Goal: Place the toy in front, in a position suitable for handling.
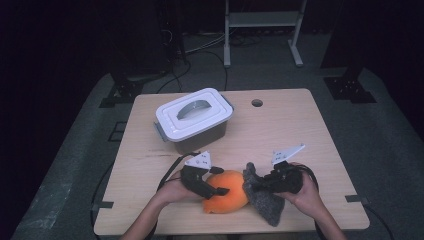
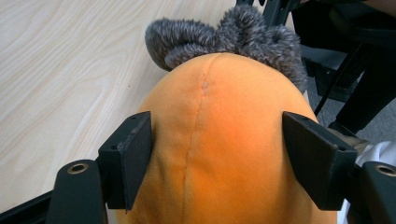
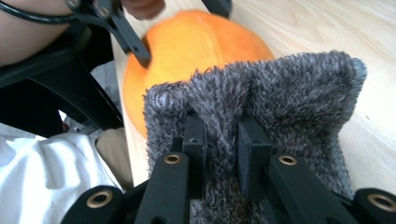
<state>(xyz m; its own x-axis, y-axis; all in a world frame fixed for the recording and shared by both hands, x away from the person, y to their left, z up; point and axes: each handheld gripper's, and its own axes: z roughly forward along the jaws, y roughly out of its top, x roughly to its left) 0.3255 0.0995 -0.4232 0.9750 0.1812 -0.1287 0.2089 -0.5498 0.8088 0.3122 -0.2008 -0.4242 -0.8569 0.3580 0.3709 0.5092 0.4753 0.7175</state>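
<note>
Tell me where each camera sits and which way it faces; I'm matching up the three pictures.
High view: above the table's near edge, looking forward and down at the table; forearms show.
Left gripper view: on the left hand-held gripper, looking along its jaws at the orange plush.
Right gripper view: on the right hand-held gripper, jaws pinching the grey fuzzy cloth.
Shared: plush and cloth appear in all three.

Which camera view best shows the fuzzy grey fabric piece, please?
The right gripper view: the fuzzy grey fabric piece sits close, pinched by the right gripper. The left gripper view shows its top edge; the high view shows it small.
</note>
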